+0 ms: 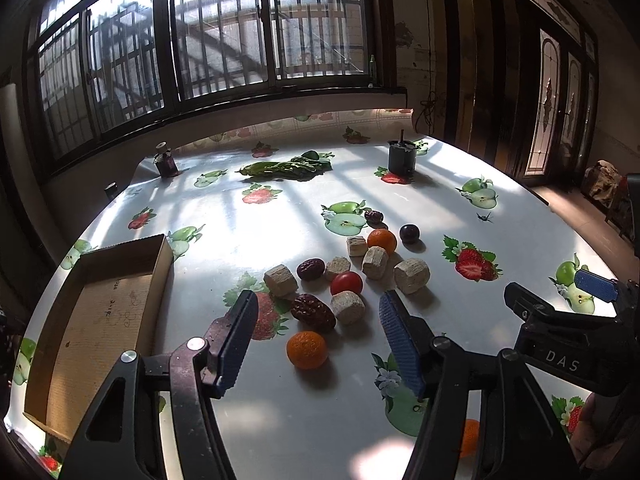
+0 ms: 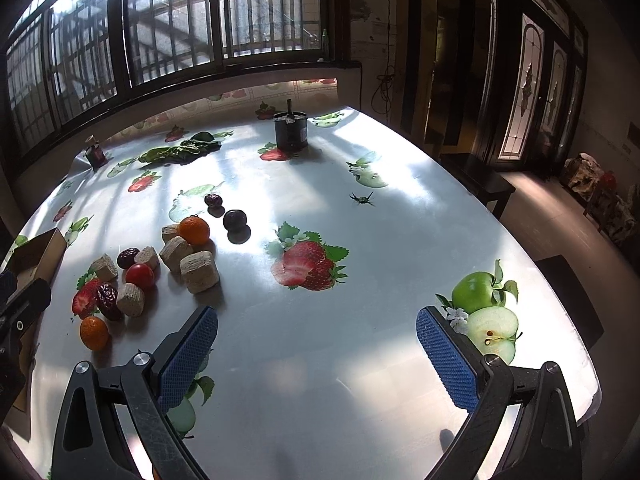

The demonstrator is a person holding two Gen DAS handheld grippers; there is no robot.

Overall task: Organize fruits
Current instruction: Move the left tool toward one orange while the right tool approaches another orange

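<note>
Fruit lies mixed with several pale wooden blocks [image 1: 412, 276] mid-table: two tangerines [image 1: 307, 350] [image 1: 382, 240], a red tomato [image 1: 346, 283], wrinkled red dates [image 1: 313, 312] and a dark plum [image 1: 409, 233]. My left gripper [image 1: 316, 304] hovers open and empty over the near end of this pile, the near tangerine showing between its fingers. My right gripper [image 2: 316, 316] is open and empty above bare tablecloth, right of the pile. The right wrist view shows the tangerine [image 2: 194, 230], tomato [image 2: 140, 275] and plum [image 2: 234, 220] to its left.
An empty cardboard box [image 1: 100, 312] sits at the table's left edge. At the back are leafy greens [image 1: 288, 168], a dark can [image 1: 401, 157] and a small jar [image 1: 166, 162]. The fruit-print tablecloth [image 2: 360, 360] covers a round table below a barred window.
</note>
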